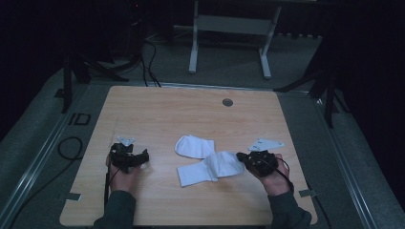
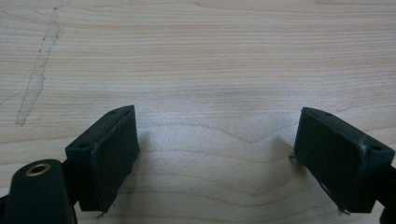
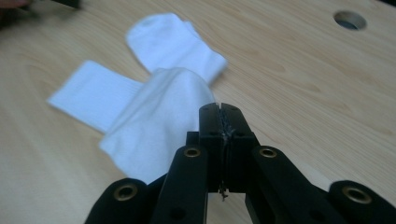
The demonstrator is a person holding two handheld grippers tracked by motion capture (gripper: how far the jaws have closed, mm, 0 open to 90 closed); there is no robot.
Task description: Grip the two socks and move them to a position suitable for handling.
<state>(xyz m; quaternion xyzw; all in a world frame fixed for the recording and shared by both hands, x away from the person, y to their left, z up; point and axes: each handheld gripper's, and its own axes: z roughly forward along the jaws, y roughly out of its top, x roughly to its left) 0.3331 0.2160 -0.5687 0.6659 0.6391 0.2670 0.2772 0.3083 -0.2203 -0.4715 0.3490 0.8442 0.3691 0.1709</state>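
Observation:
Two white socks lie at the middle of the wooden table (image 1: 157, 109). The farther sock (image 1: 193, 145) (image 3: 173, 42) lies flat. The nearer sock (image 1: 203, 172) (image 3: 149, 116) rests its cuff on the wood, and its other end rises in a hump to my right gripper (image 1: 241, 158) (image 3: 219, 109). The jaws of that gripper are shut, and the sock's edge seems pinched at their tips. My left gripper (image 1: 137, 157) (image 2: 217, 140) stays low over bare wood at the left. It is open, with nothing between its pads (image 2: 114, 154).
A round cable hole (image 1: 227, 102) (image 3: 349, 19) sits near the table's far edge. A pale scratch (image 2: 37, 79) marks the wood ahead of the left gripper. Beyond the table stand a white frame (image 1: 229, 28) and dark stands on grey floor.

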